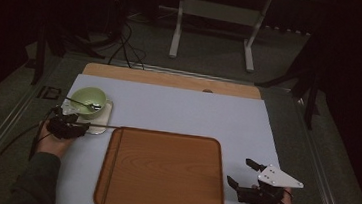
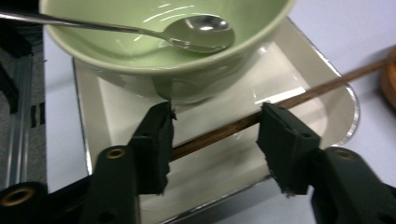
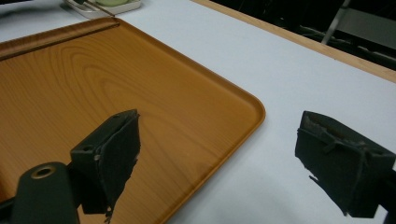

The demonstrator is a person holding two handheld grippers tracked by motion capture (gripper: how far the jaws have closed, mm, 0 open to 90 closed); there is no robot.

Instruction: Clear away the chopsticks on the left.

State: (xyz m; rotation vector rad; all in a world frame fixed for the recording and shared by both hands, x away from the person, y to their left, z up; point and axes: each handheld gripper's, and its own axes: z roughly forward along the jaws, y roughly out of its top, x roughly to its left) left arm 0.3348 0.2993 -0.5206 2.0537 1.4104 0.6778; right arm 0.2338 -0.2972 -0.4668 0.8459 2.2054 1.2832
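Left gripper, jaws apart, straddling a thin brown wooden stick that lies across a shallow white rectangular dish; whether the pads touch it cannot be told. Glossy pale-green ceramic bowl stands in the dish just behind, a polished metal spoon inside. Right gripper hangs wide open over the rounded corner of a grained wooden tray on the pale blue table mat.

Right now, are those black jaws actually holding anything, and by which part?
Nothing is gripped. The left gripper is open with its jaws either side of a thin brown stick lying across the white dish. The right gripper is open over the table.
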